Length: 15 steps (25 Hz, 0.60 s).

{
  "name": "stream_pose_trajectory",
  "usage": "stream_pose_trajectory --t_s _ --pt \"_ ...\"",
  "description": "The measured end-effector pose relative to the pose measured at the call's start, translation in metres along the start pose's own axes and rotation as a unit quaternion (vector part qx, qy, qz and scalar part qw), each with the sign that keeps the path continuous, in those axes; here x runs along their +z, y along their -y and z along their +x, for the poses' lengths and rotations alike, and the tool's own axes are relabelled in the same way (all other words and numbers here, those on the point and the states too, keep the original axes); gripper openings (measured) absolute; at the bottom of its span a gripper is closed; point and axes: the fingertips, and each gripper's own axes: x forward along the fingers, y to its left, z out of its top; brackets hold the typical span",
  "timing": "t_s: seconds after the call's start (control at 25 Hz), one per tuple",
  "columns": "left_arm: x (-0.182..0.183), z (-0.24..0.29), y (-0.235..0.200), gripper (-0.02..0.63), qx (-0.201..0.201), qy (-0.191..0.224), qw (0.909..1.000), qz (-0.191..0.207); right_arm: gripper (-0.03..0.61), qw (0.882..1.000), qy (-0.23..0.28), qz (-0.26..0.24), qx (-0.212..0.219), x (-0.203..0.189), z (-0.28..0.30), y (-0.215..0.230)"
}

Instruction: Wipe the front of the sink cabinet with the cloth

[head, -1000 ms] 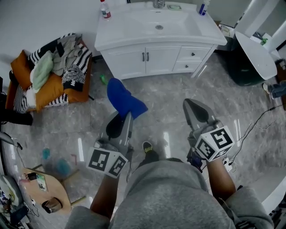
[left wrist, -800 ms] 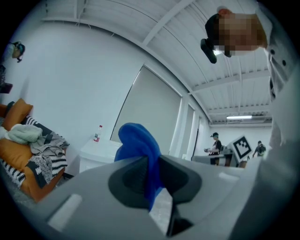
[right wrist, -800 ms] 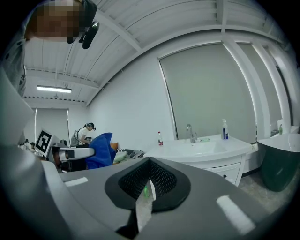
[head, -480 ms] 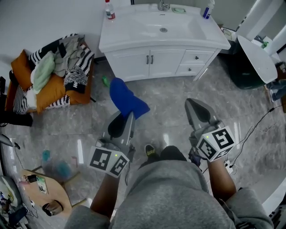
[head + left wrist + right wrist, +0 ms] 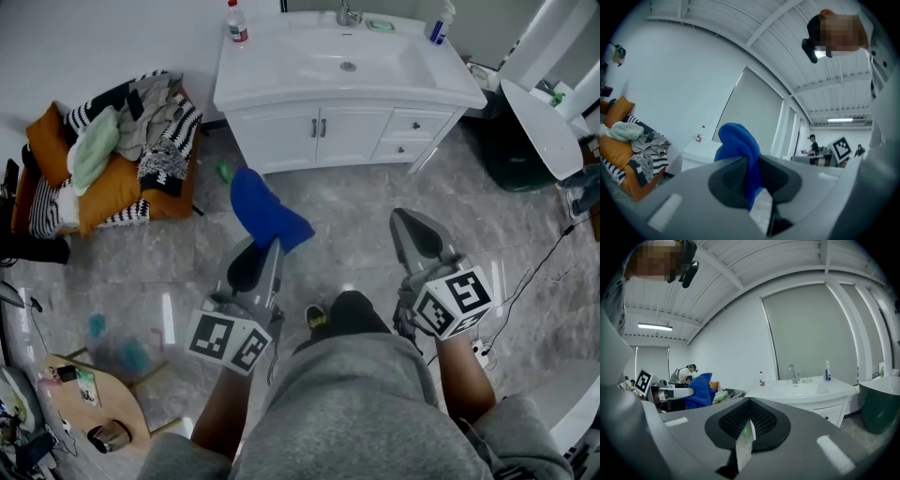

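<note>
A white sink cabinet (image 5: 323,131) with two doors and small drawers stands at the far end of the floor, a basin on top. My left gripper (image 5: 263,246) is shut on a blue cloth (image 5: 265,210) that sticks out forward of its jaws, well short of the cabinet. The blue cloth (image 5: 738,147) fills the middle of the left gripper view, pinched between the jaws. My right gripper (image 5: 414,232) is shut with nothing in it, level with the left one. The sink cabinet (image 5: 813,399) shows ahead in the right gripper view, the blue cloth (image 5: 699,390) at left.
An orange seat piled with clothes (image 5: 103,155) lies left of the cabinet. A small green thing (image 5: 223,172) lies on the floor near the cabinet's left corner. A dark bin (image 5: 511,141) and a white toilet lid (image 5: 536,112) stand right. Bottles (image 5: 237,21) sit on the counter. A cable (image 5: 534,272) crosses the floor.
The cabinet has shifted slightly right and nearer in the head view as the person steps forward. Both grippers keep their pose, the left still gripping the cloth.
</note>
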Motion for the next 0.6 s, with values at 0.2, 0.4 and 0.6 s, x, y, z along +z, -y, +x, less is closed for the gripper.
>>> stream_pose_trajectory --t_s 0.2,0.4,0.6 --pt "0.0015 -0.0014 -0.0043 0.061 0.002 0.0 1.0 0.0 0.0 1.0 0.0 -0.001 -0.001 0.0005 0.0012 -0.004" --pt "0.003 0.0043 -0.0052 0.06 -0.002 0.001 1.0 -0.002 0.0 1.0 0.001 0.002 -0.003 -0.0016 0.0025 -0.0012" --pt "0.0016 0.0076 -0.0015 0.061 -0.006 0.001 1.0 -0.003 -0.001 1.0 -0.003 0.003 -0.002 -0.0039 0.0041 0.0003"
